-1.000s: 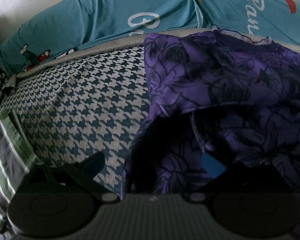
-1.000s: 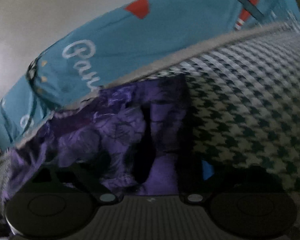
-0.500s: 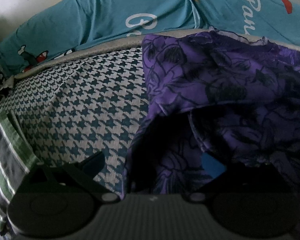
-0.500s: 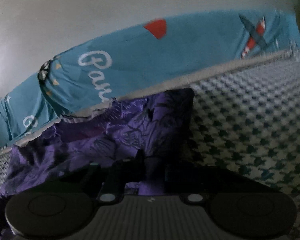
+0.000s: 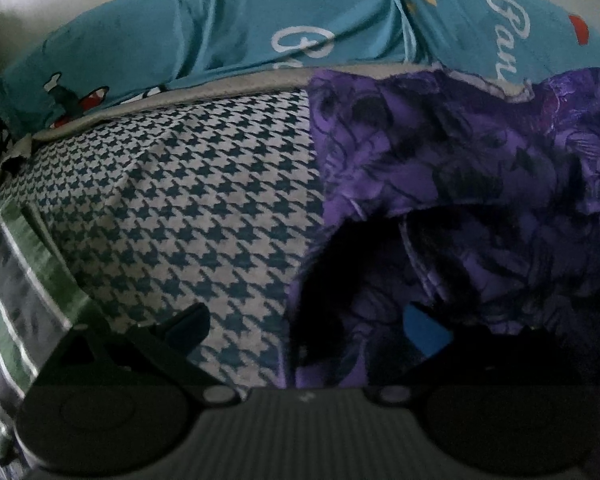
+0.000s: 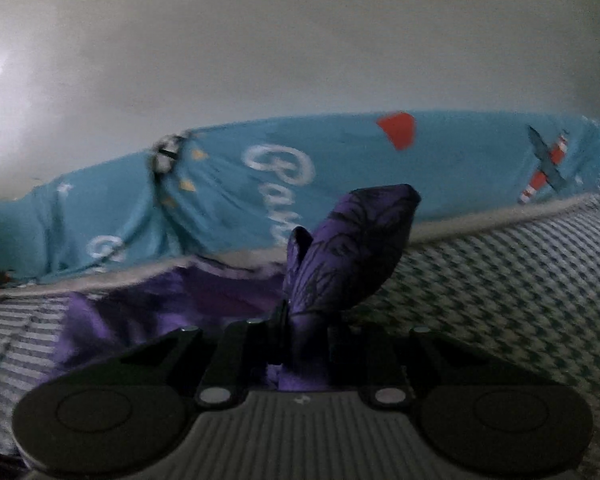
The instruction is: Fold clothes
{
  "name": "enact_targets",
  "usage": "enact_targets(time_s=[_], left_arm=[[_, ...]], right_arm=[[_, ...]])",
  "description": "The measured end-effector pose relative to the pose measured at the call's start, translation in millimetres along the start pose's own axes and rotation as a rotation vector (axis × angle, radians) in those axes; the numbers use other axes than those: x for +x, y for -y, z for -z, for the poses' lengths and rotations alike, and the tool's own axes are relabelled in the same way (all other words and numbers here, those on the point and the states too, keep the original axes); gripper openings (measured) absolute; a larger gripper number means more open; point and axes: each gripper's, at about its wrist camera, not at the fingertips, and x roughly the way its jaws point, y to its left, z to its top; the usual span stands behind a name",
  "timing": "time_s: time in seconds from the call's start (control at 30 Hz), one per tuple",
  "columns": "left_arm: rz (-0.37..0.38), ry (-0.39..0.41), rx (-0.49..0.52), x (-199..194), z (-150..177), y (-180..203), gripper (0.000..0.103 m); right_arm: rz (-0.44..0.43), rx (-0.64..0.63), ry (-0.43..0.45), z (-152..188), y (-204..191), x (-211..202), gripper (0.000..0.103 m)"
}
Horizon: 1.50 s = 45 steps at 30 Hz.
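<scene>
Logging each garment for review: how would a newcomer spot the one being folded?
Start at the houndstooth bed cover in front of the teal printed pillows. The garment is the purple cloth crumpled on that cover, one corner pinched up by the right gripper. Its dark floral print sets it apart from the green striped cloth nearby.

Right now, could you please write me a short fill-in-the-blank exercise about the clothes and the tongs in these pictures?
1. The right tongs are shut on a fold of the ____ garment.
2. The left tongs stand ____, gripping nothing.
3. The garment lies on a cloth with a ____ pattern.
4. Behind it lies blue fabric with ____ lettering.

Missing words: purple; open; houndstooth; white
</scene>
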Motion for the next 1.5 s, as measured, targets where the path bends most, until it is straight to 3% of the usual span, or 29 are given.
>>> enact_targets(time_s=[0.37, 0.6, 0.67, 0.9, 1.2, 1.27, 1.33, 1.4, 1.5], left_arm=[[-0.021, 0.017, -0.101, -16.1, 8.7, -52.8, 0.103], [-0.038, 0.003, -0.175, -17.9, 15.7, -84.3, 0.103], [-0.045, -0.001, -0.186, -17.9, 17.2, -90.6, 0.103], [-0.049, -0.002, -0.214, -20.0, 18.2, -100.5, 0.103], [-0.027, 0.017, -0.202, -26.5, 16.7, -89.3, 0.103], [-0.026, 0.01, -0.198, -24.9, 16.7, -87.4, 0.103], [-0.028, 0.004, -0.198, -23.4, 17.1, -87.1, 0.103], [-0.033, 0.001, -0.203, -22.2, 17.6, -88.0, 0.103], [-0.035, -0.003, -0.207, -20.9, 18.3, -89.2, 0.103]], right_arm=[[-0.256, -0.083, 0.014, -19.4, -121.5, 1.8, 0.017], [-0.378, -0.149, -0.099, 12.3, -189.3, 38.2, 0.018], [-0.4, -0.177, -0.142, 25.6, -201.5, 48.4, 0.022], [-0.45, -0.173, -0.129, 34.2, -203.7, 47.5, 0.045], [-0.509, -0.092, -0.094, 16.9, -191.3, 21.3, 0.045], [-0.503, -0.09, -0.086, 15.0, -189.3, 17.5, 0.042], [-0.486, -0.08, -0.079, 13.8, -187.5, 16.3, 0.027], [-0.481, -0.064, -0.086, 12.8, -185.7, 18.1, 0.021], [-0.472, -0.061, -0.126, 17.0, -188.4, 30.1, 0.018]])
